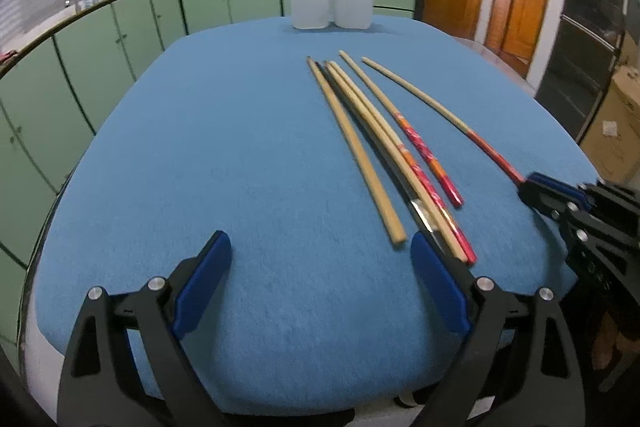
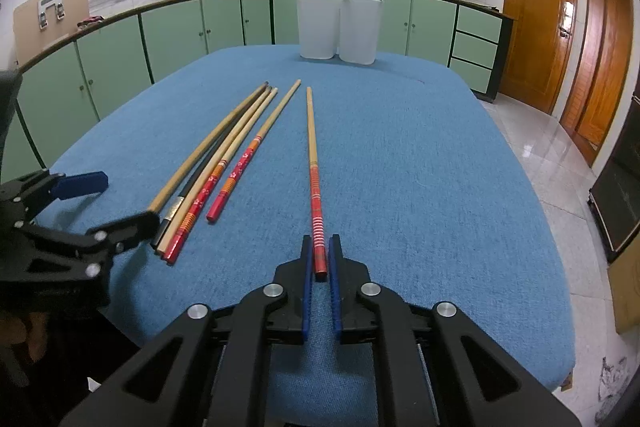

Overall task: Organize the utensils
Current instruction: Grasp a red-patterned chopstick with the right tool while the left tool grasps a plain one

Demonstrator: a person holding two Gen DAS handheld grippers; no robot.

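Sitting on the blue table, two white cups wait at the far edge, one stick already in each, so that's where these go. The loose chopsticks lie bunched near the left claw, gaping wide and empty, its right finger at their ends. The right claw is nearly closed around the lone red-handled chopstick, which lies flat on the cloth.

Five chopsticks lie bunched left of the table's middle; a sixth red-handled chopstick lies apart, pointing toward two white holders at the far edge.
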